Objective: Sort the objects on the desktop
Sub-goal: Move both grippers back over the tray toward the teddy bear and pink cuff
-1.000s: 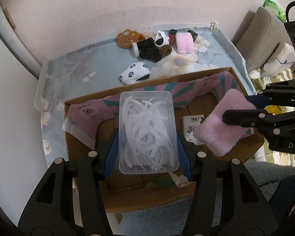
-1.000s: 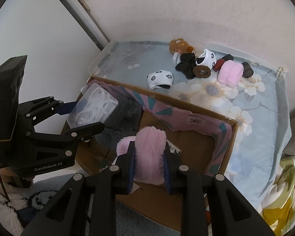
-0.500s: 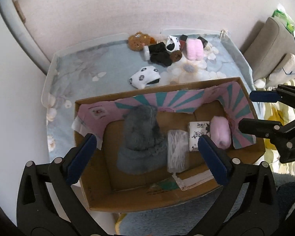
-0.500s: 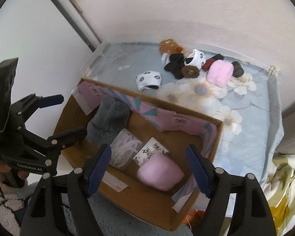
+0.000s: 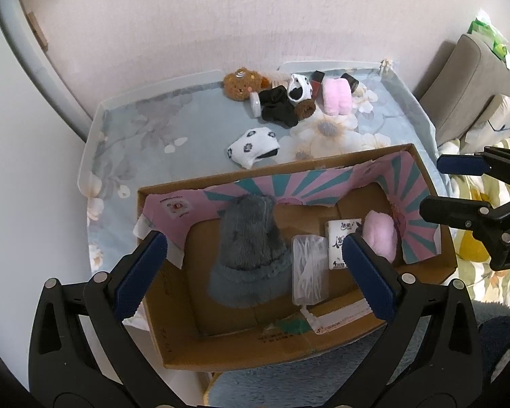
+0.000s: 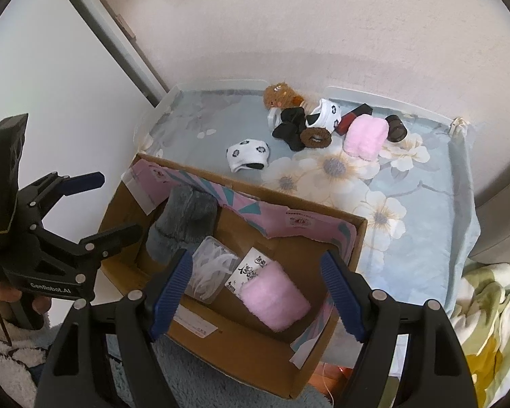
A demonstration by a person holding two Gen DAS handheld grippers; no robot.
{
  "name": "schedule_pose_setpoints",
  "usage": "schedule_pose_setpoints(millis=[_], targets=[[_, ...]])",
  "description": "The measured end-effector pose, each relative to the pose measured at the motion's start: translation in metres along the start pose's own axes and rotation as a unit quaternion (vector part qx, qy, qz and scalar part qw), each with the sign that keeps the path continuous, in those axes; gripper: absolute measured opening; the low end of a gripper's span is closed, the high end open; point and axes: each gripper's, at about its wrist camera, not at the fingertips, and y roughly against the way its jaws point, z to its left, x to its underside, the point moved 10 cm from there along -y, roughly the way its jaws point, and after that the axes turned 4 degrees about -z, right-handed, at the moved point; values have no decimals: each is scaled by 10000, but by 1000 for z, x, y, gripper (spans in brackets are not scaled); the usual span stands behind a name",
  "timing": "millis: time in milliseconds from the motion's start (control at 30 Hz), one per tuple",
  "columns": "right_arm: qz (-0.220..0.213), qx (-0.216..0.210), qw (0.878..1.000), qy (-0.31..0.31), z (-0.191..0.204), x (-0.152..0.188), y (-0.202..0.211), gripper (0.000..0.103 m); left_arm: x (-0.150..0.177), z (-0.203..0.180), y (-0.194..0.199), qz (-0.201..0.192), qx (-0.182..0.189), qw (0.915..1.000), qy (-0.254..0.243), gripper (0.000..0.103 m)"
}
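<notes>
An open cardboard box [image 5: 323, 350] holds a grey fluffy piece [image 5: 248, 255], a clear case of white strips [image 5: 309, 272], a small printed white packet [image 5: 340, 241] and a pink fluffy piece [image 5: 380, 238]. My left gripper [image 5: 255, 239] hangs open above the box, nothing between its blue pads. My right gripper [image 6: 256, 256] is open too, above the pink fluffy piece [image 6: 272, 301] and the clear case [image 6: 210, 272]. Each gripper shows in the other's view: the right gripper [image 5: 433, 185] and the left gripper [image 6: 119, 204].
Behind the box lies a flowered blue cloth [image 5: 146, 136] with a brown bear plush [image 5: 241, 83], black socks [image 5: 277, 107], spotted white socks [image 5: 255, 146], a pink fluffy sock [image 5: 336, 97] and small jars. Bedding [image 6: 486, 323] lies right; a shaggy rug [image 6: 200, 374] lies under the box.
A second ago my left gripper gripped the clear case and my right the pink fluffy piece, both over the box. Both jaws opened and the two things now lie inside it.
</notes>
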Motion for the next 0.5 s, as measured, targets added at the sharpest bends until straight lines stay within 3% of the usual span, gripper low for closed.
schedule_pose_setpoints(millis=[267, 500], targets=[[-194, 26, 9998, 19, 0, -12, 7, 75, -10, 8, 3, -108, -25, 9999, -14, 103], [-414, 261, 9988, -57, -25, -44, 14, 75, -60, 32, 12, -470, -216, 9984, -230, 103]])
